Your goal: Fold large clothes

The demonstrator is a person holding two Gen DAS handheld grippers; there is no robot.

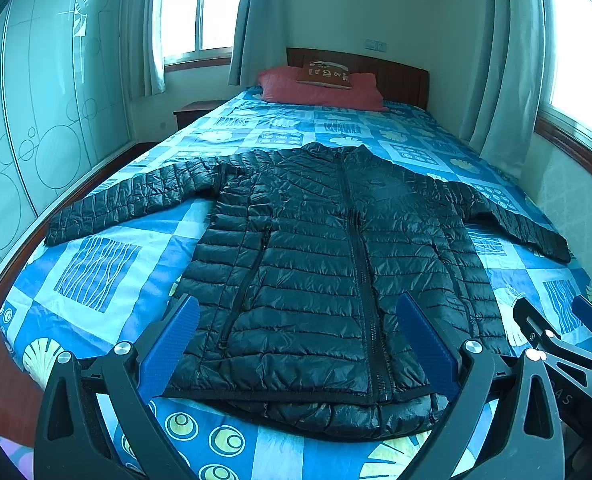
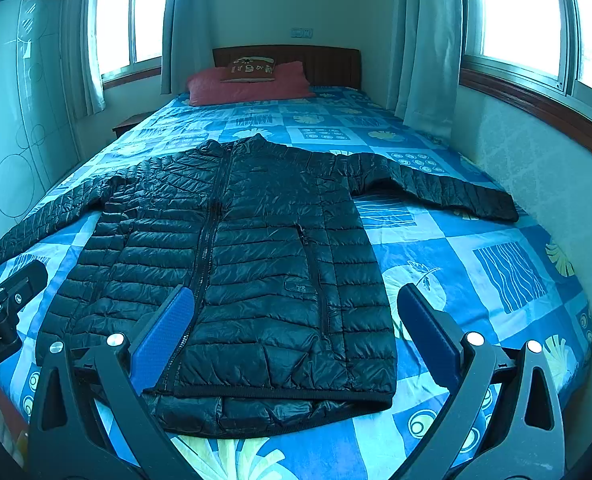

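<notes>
A black quilted puffer jacket (image 1: pixel 328 264) is laid flat, front up, on a bed covered by a blue patterned bedspread (image 1: pixel 96 264); its hem lies toward the foot of the bed and its collar toward the red pillow (image 1: pixel 320 90) and the wooden headboard (image 1: pixel 400 76). The front zip (image 1: pixel 360 264) is closed, which keeps the 2 front panels aligned as 1 layer. Both sleeves are spread outward and angled down, the left sleeve (image 1: pixel 128 200) reaching toward the wardrobe side and the right sleeve (image 2: pixel 436 188) toward the wall under the window; this spread is judged to be the starting layout for folding, since each sleeve can be taken separately and brought across the body. The lower back panel shows below the front hem, so the layers are not fully flush at that edge. The left gripper (image 1: pixel 296 352) is held above the hem near the centre of the jacket, with its blue pads (image 1: pixel 168 348) wide apart and nothing between them. The right gripper (image 2: pixel 292 340) is held likewise over the right half of the hem, jaws spread and empty; its tip is also seen at the lower right of the left wrist view. Neither gripper is seen touching the fabric. No fold is yet made. It is judged that a sleeve cuff or a shoulder is the likely first grasp, and that the slick, puffy shell may slip from a shallow pinch.
</notes>
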